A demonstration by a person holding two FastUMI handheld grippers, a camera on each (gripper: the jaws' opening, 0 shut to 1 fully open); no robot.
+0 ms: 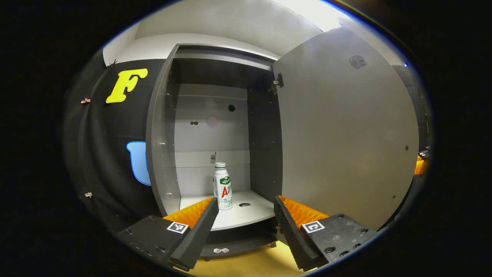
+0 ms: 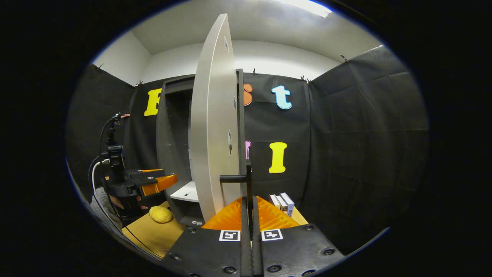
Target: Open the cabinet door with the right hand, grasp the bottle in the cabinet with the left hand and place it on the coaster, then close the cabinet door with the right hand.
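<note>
Yellow rounded object (image 2: 160, 214), soft-looking, lies on the tan tabletop (image 2: 153, 234) just left of the cabinet's base. Small upright boxes (image 2: 281, 204), three or so side by side, stand on the table further right, near the black cloth wall (image 2: 365, 154). White ceiling above, with a bright light panel (image 2: 307, 7).

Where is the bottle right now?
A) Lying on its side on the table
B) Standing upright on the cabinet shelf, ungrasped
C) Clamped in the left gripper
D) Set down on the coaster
B: the bottle stands upright on the cabinet shelf behind the open door, while the left gripper sits open in front, not touching it.
</note>
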